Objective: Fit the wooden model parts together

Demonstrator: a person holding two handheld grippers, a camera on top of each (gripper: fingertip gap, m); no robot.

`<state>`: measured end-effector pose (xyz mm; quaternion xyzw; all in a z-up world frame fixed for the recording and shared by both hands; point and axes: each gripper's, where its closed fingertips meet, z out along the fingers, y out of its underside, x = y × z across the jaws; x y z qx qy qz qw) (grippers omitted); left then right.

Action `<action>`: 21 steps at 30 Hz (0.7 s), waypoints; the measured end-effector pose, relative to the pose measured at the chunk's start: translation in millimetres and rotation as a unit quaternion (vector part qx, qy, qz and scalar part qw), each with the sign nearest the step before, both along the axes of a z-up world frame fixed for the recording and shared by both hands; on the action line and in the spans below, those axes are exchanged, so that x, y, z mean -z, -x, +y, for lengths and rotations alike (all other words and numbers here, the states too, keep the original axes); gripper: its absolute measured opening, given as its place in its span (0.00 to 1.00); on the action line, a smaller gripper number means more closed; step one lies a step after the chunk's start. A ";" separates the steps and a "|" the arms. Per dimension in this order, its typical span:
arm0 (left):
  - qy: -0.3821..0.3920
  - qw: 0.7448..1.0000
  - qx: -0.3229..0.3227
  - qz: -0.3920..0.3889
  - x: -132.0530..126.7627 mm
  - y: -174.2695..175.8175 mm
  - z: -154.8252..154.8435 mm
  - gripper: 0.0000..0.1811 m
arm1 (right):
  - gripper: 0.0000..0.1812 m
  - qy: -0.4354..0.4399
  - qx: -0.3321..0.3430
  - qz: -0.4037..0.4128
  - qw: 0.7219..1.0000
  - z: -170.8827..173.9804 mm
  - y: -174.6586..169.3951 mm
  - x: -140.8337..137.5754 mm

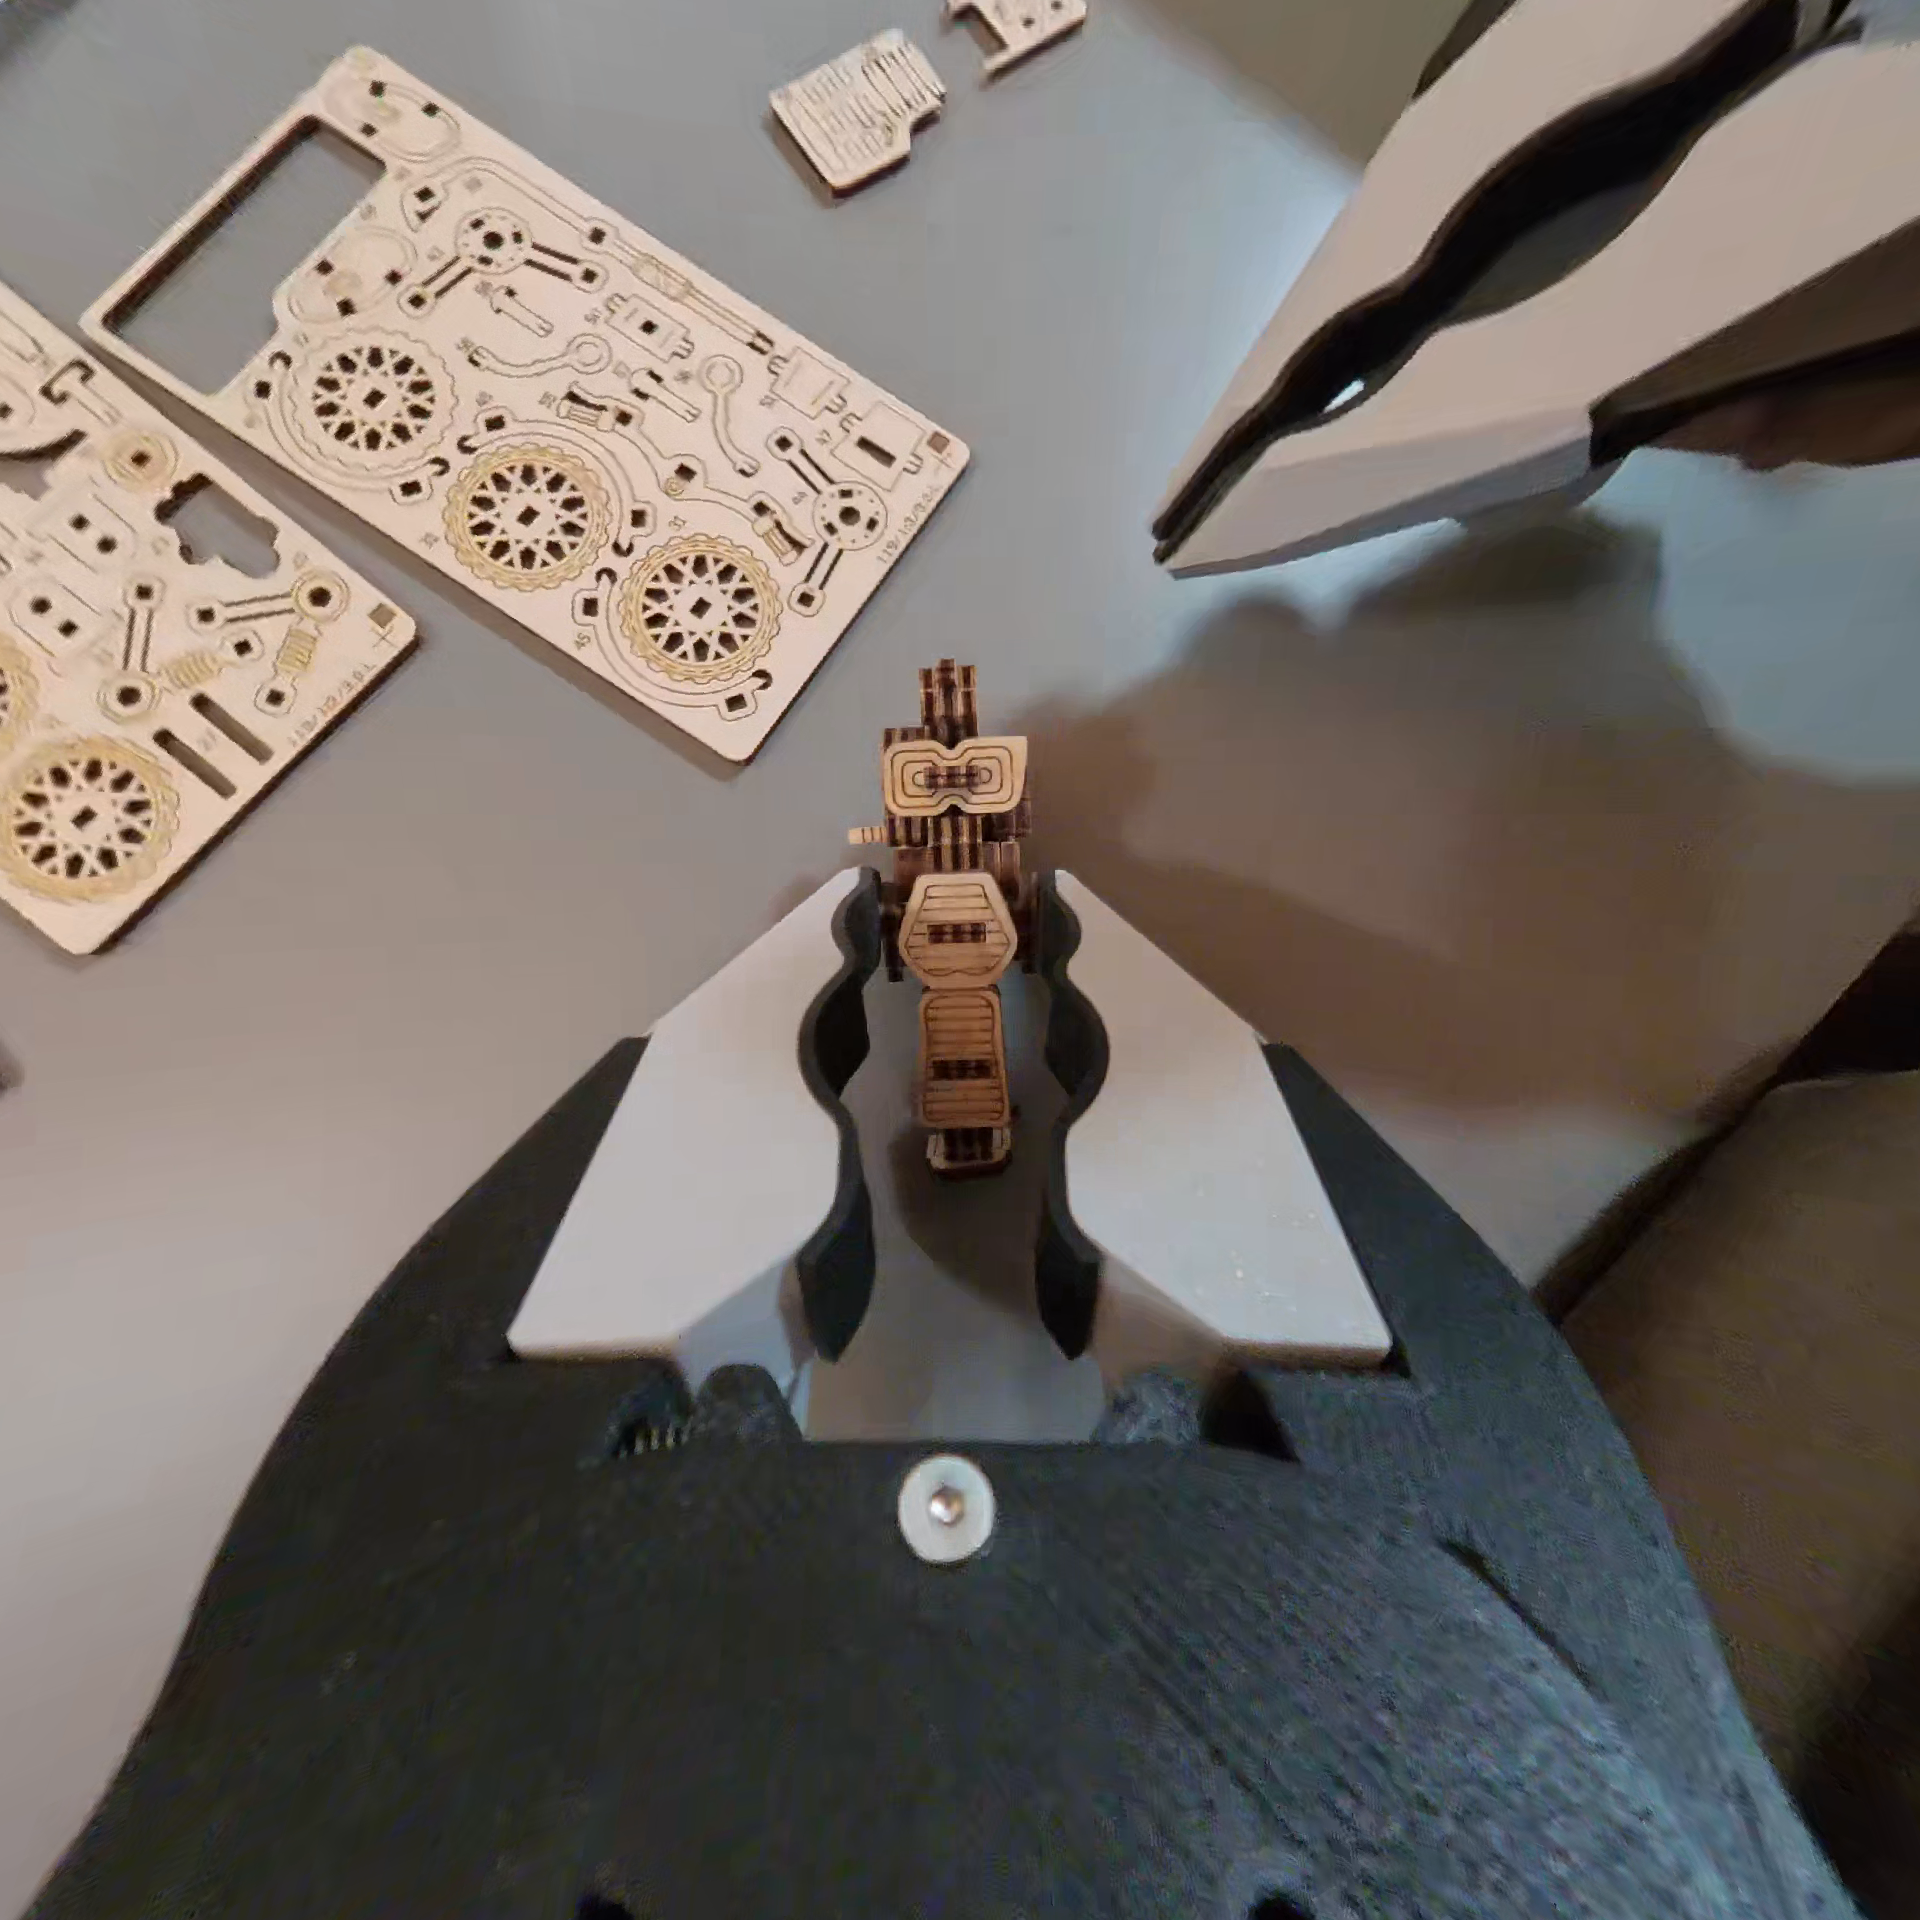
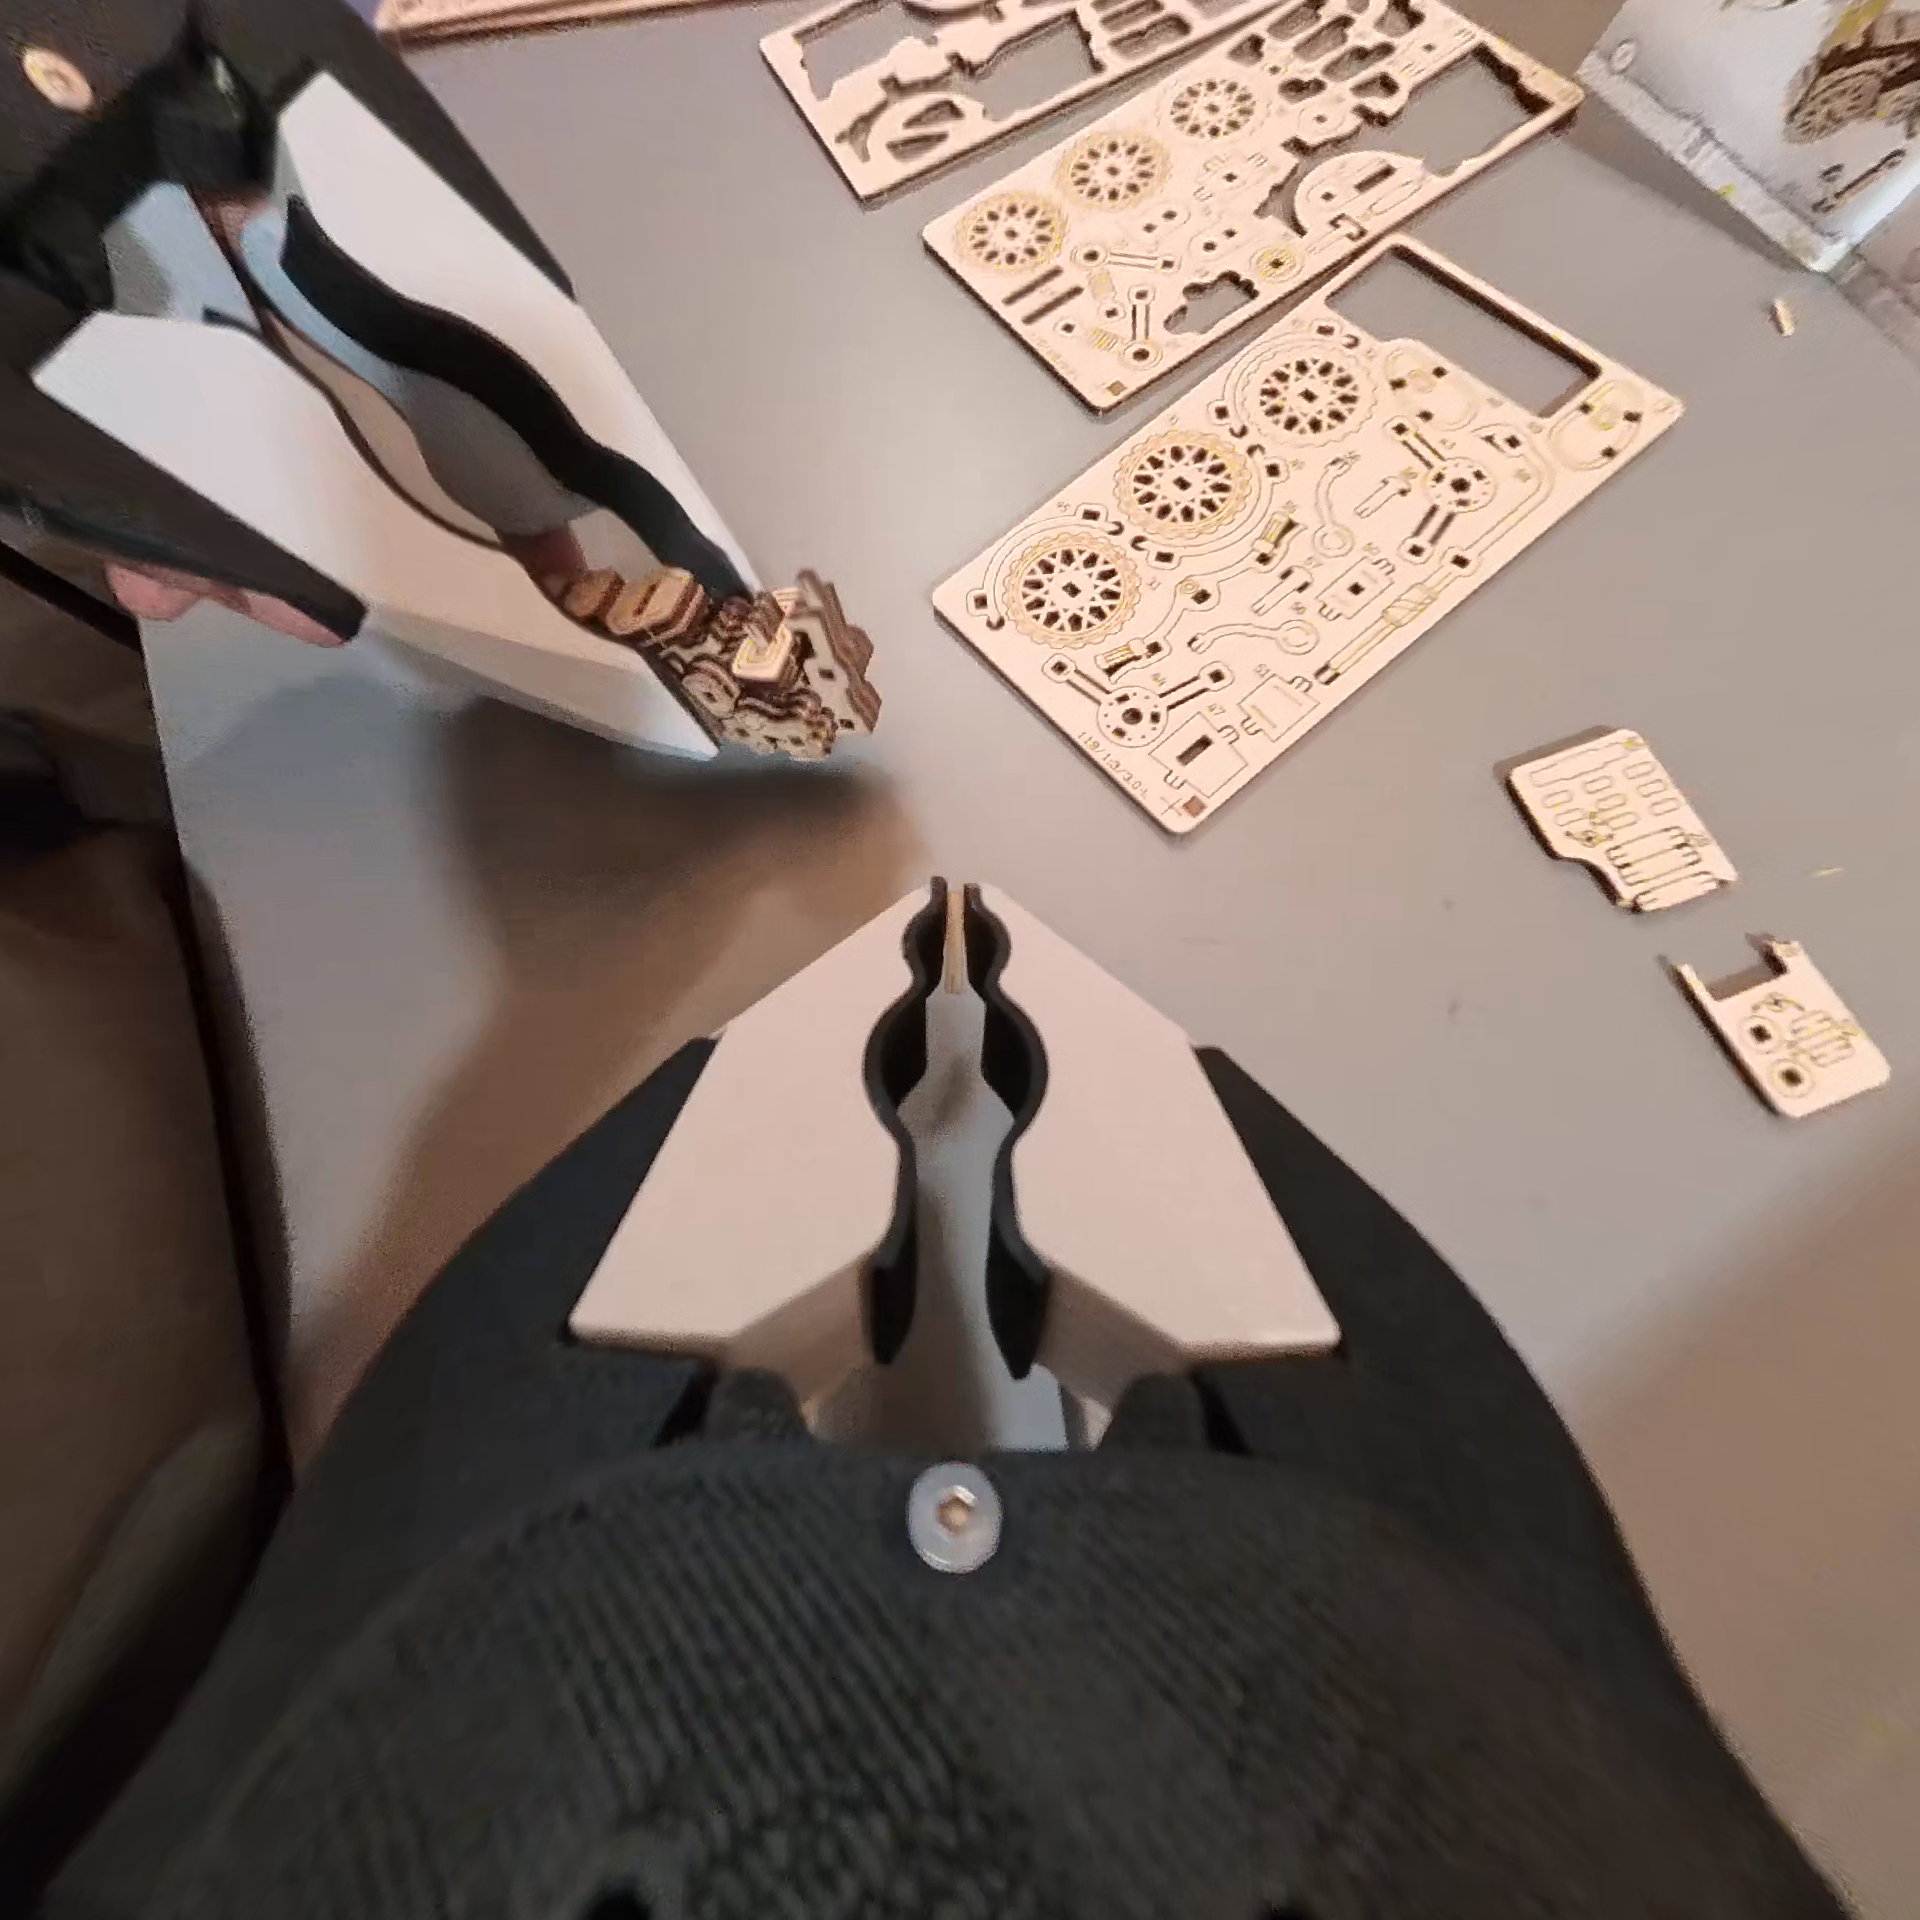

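My left gripper (image 1: 958,883) is shut on a small, partly built wooden model (image 1: 961,831) of layered laser-cut pieces, held above the grey table. The same model (image 2: 779,670) shows in the right wrist view at the tip of the left gripper (image 2: 727,665), upper left. My right gripper (image 2: 949,896) is shut on a thin flat wooden part (image 2: 950,940), held edge-on between the pads. It sits below and to the right of the model, apart from it. In the left wrist view the right gripper (image 1: 1174,545) is at the upper right.
Laser-cut wooden sheets (image 1: 540,395) (image 2: 1299,540) with wheels and small parts lie on the grey table (image 1: 416,1039). Two loose wooden pieces (image 2: 1621,831) (image 2: 1777,1039) lie to the right. A booklet (image 2: 1787,114) is at the far right. The table edge runs at the left (image 2: 187,935). My right fingertips sit around 8 centimetres from my left ones.
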<state>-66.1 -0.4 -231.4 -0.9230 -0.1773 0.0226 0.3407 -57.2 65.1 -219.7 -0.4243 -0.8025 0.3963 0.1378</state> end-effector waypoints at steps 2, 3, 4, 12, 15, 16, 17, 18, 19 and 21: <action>0.008 1.000 0.013 -0.017 0.5 -7.2 6.8 0.16 | 0.00 0.009 0.006 -0.001 1.000 2.6 -3.8 -1.0; 0.008 0.999 0.019 -0.032 1.8 -11.0 10.5 0.16 | 0.00 0.011 0.007 -0.001 1.000 3.6 -6.2 -0.9; 0.011 0.999 0.023 -0.042 3.6 -13.1 13.3 0.16 | 0.00 0.012 0.008 -0.001 1.000 4.6 -8.6 -0.6; 0.031 0.999 0.020 -0.027 3.8 -10.9 22.4 0.22 | 0.00 0.025 0.023 0.012 0.999 21.1 -20.7 -5.1; 0.026 0.999 0.015 -0.026 -0.3 -12.0 22.4 0.30 | 0.00 0.063 0.025 0.016 0.998 22.3 -20.9 -12.5; 0.021 0.999 0.010 -0.023 -3.5 -11.4 21.9 0.32 | 0.00 0.078 0.025 0.020 0.996 21.9 -20.6 -15.9; 0.013 1.000 0.004 -0.022 -8.4 -10.5 21.8 0.36 | 0.00 0.095 0.023 0.024 0.995 20.5 -20.5 -20.2; -0.004 1.000 -0.001 -0.018 -16.2 -9.7 23.1 0.38 | 0.00 0.116 0.022 0.029 0.993 18.8 -20.1 -25.6; -0.031 0.999 -0.006 -0.010 -27.0 -8.9 25.8 0.38 | 0.00 0.142 0.023 0.037 0.989 16.9 -19.3 -32.4; -0.100 0.995 -0.013 -0.001 -52.5 -10.0 33.5 0.38 | 0.00 0.204 0.026 0.055 0.977 13.3 -17.7 -49.7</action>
